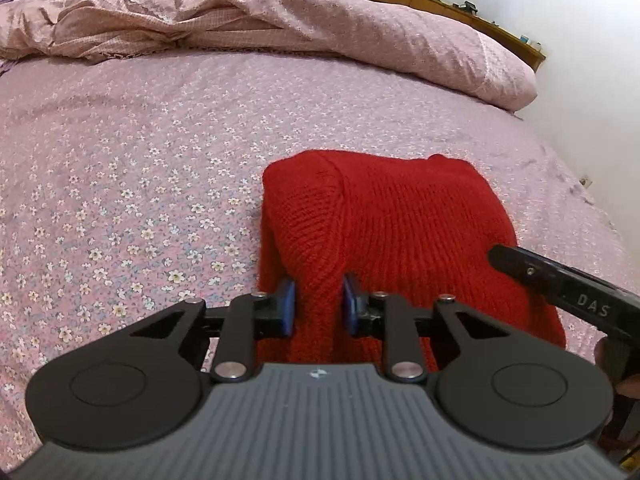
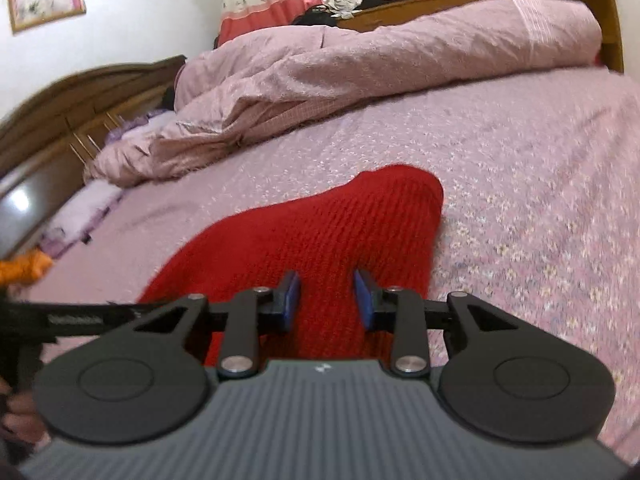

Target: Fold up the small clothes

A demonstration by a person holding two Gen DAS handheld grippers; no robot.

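A red knitted garment (image 1: 400, 216) lies folded on the flowered pink bedsheet (image 1: 120, 184). In the left wrist view, my left gripper (image 1: 319, 305) is at its near edge, shut on a raised ridge of the red knit that fills the gap between the blue pads (image 1: 286, 307). My right gripper's black finger (image 1: 560, 288) rests on the garment's right side. In the right wrist view, the right gripper (image 2: 327, 300) is at the near edge of the same garment (image 2: 328, 220), with red knit filling the gap between its pads (image 2: 363, 300). The left gripper (image 2: 80, 316) shows at the left edge.
A crumpled pink duvet (image 1: 280, 20) is heaped across the far side of the bed, below a wooden headboard (image 2: 60, 120). The bed's edge and a white wall (image 1: 592, 80) are to the right. An orange cloth (image 2: 24, 268) and a lilac pillow (image 2: 88, 208) lie far left.
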